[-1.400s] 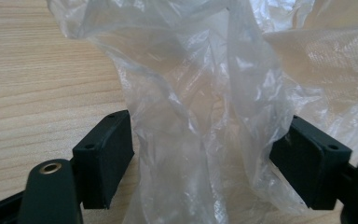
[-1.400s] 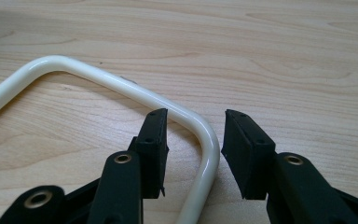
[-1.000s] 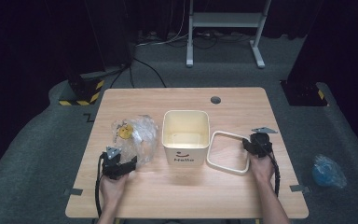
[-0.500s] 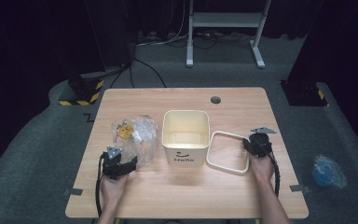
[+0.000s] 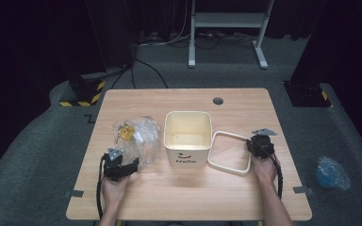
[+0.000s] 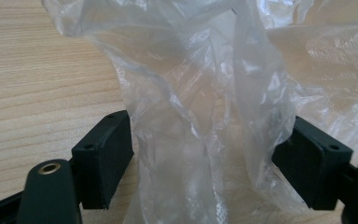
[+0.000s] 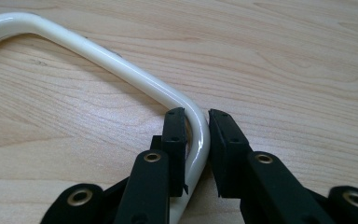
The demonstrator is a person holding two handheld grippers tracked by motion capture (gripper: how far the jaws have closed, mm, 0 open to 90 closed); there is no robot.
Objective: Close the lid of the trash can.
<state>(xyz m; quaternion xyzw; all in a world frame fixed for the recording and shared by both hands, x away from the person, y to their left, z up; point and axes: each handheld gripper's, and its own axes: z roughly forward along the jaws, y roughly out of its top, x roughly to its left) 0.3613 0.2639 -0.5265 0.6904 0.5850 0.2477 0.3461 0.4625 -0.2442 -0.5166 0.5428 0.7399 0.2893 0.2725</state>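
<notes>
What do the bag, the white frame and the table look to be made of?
Bag: thin clear plastic film, crinkled and see-through. Frame: likely glossy plastic or coated metal; smooth white with bright highlights. Table: wood or wood-look laminate, matte, with visible grain.

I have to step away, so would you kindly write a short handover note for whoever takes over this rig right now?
Right gripper: jaws have just been closing and now pinch the white frame at a rounded corner; the frame lies flat on the table, against the right side of the cream bin.
Left gripper: jaws wide, the clear plastic bag between them, not clamped.
Bag lies left of the bin, crumpled, with something yellow inside.
Done: frame gripped.
Left, probably: grip the bag, line the bin, then fit the frame on the rim.
</notes>
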